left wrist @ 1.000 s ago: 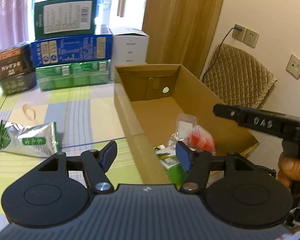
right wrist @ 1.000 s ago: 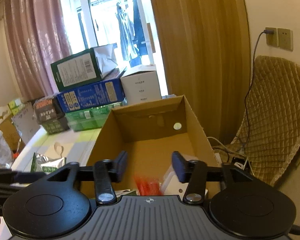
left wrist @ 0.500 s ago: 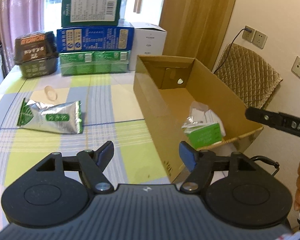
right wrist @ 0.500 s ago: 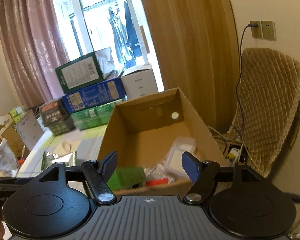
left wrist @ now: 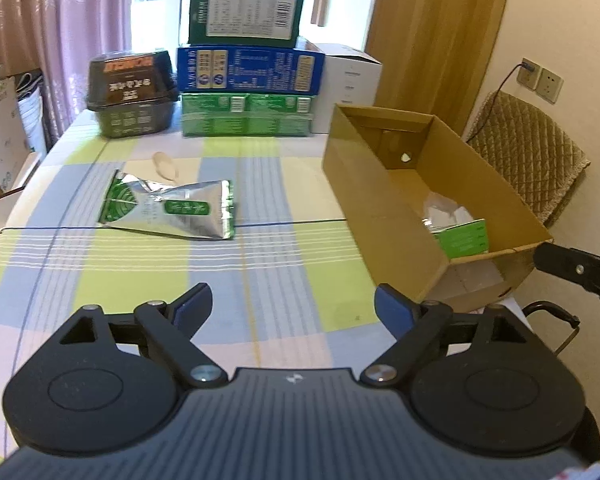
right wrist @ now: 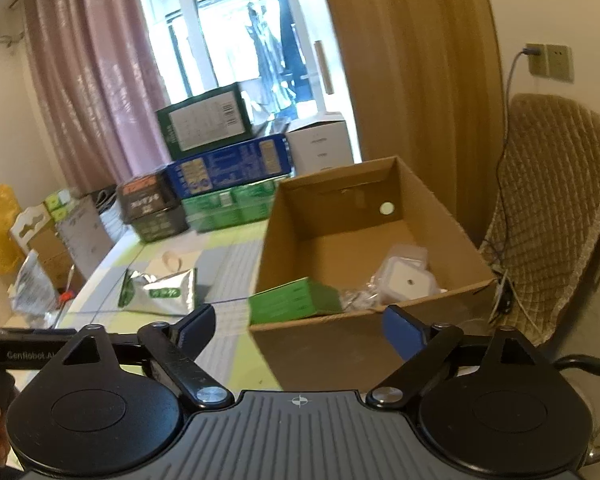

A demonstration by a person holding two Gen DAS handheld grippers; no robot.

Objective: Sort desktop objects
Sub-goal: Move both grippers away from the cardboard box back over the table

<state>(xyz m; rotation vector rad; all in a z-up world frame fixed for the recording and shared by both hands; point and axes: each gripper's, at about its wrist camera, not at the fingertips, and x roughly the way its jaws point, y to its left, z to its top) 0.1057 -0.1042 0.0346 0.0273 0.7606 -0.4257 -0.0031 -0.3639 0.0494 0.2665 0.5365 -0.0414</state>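
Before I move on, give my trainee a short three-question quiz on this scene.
1. True or false: the left gripper holds the silver-green foil pouch.
2. Where is the green carton? A) on the tablecloth B) inside the cardboard box C) on the quilted chair
3. Fill in: the right gripper is ___ (open/shut).

Key: 1 false, the pouch lies on the checked tablecloth; 2 B; 3 open.

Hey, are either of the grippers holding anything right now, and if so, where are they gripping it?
Nothing is held. The left gripper and the right gripper are both open, with nothing between their fingers.
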